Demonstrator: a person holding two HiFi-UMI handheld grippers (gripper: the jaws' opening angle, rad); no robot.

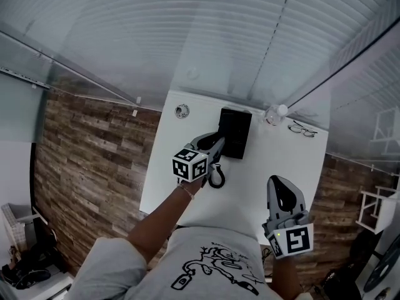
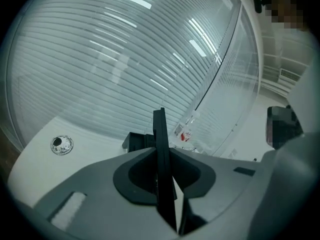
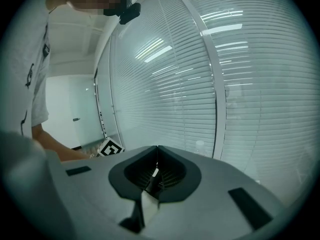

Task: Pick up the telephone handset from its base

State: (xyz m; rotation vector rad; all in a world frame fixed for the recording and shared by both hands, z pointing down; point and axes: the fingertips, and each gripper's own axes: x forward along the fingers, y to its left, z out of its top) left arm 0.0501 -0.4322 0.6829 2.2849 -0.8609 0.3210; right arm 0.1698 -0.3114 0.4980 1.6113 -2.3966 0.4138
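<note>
While raising the telephone handset (image 2: 159,134) away from its base (image 1: 236,133), lift straight up and slowly, wrist steady, to keep the thin black piece upright and untwisted in the grip. Hold the squeeze even; best not to loosen it now, with only a narrow edge apparently pinched. Watch the dark loop (image 1: 216,179) just below the grip near the middle of the head view: possibly a cord, too small to tell. If a cord, allow slack and avoid dragging the base across the white tabletop (image 1: 275,161). Stay clear of the bottle (image 1: 275,114) and the glasses (image 1: 303,129) at the upper right of the tabletop.

Left hand-held gripper (image 1: 217,144): narrowed to a slim gap, both pads pressed on the handset. Handset seen edge-on, rising at the centre of the left gripper view, at the left edge of the base in the head view; whether already clear of the base, hard to tell.

Right hand-held gripper (image 3: 157,151): jaws brought together, nothing between them, held at the lower right of the head view, well apart from the phone.
</note>
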